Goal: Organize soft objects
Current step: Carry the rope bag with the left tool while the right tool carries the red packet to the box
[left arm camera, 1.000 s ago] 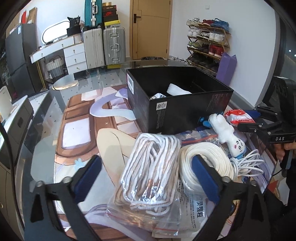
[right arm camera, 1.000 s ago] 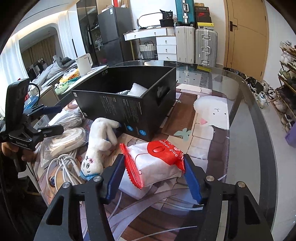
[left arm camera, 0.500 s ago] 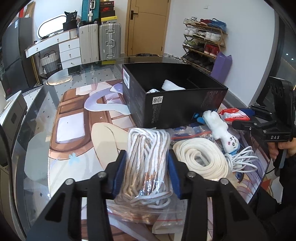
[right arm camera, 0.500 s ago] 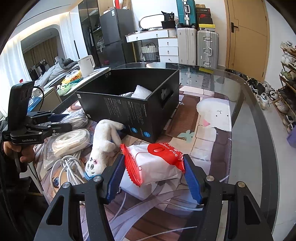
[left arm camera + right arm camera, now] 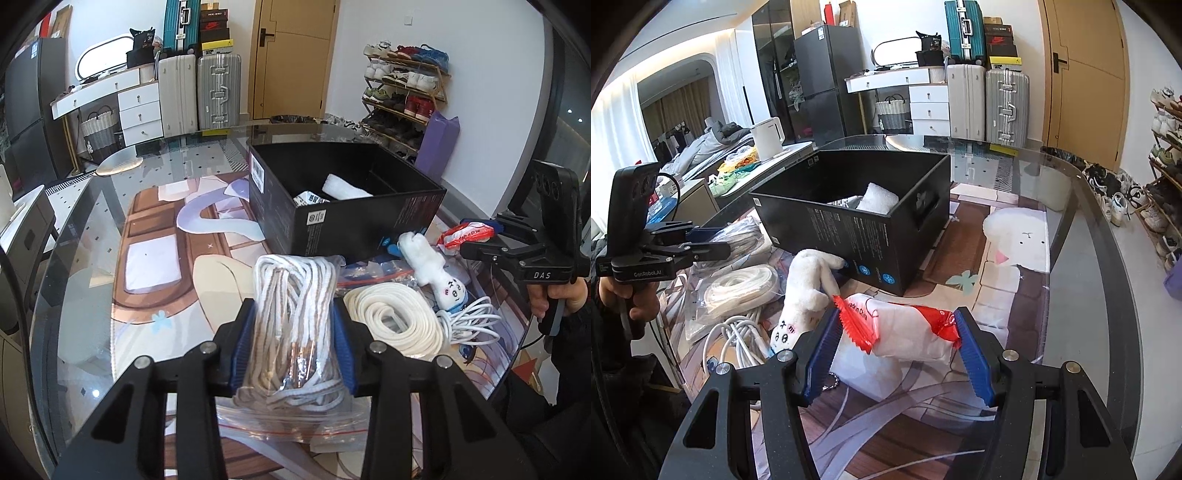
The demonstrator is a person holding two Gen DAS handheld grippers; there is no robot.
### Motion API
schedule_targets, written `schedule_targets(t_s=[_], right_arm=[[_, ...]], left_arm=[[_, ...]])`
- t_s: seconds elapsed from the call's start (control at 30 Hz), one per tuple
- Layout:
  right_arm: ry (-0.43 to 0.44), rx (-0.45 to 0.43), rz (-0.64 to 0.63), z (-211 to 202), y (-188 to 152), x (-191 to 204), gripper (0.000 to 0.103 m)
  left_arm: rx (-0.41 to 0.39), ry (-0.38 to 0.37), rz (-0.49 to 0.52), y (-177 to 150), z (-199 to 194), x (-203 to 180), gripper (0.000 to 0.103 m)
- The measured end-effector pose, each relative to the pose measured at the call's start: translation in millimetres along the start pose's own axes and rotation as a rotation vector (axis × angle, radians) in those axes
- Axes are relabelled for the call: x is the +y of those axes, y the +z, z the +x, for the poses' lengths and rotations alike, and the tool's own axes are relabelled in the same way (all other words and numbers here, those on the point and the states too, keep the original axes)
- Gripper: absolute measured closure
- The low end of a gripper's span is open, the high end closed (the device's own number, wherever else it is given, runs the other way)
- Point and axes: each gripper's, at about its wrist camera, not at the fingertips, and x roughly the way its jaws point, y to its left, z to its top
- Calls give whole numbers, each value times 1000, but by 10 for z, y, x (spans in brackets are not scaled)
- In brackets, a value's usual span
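Glass tabletop (image 5: 92, 229) carrying all items. Black box (image 5: 354, 218) sitting mid-tabletop, white bundle (image 5: 345, 191) lying inside. Left gripper (image 5: 293, 354) fingers, having just closed, pinching bagged rope bundle (image 5: 295, 332), bag resting on tabletop. Right gripper (image 5: 899, 354) fingers standing half apart, clamping red-and-white tissue pack (image 5: 908, 332). White cord coil (image 5: 395, 321) lying beside plush toy (image 5: 809, 291).

Counted: one black box (image 5: 354, 206), two bagged rope bundles (image 5: 295, 325) (image 5: 395, 321), one plush toy (image 5: 436, 269), one red-and-white packet (image 5: 908, 328), one white cable coil (image 5: 469, 321), two suitcases upright (image 5: 218, 92).
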Motion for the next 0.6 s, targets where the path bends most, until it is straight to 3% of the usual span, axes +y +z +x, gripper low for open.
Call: schedule_targets(t_s=[0.6], right_arm=[[-4, -92, -15, -254, 84, 52, 42]], left_arm=[[-96, -21, -29, 132, -283, -1, 65]])
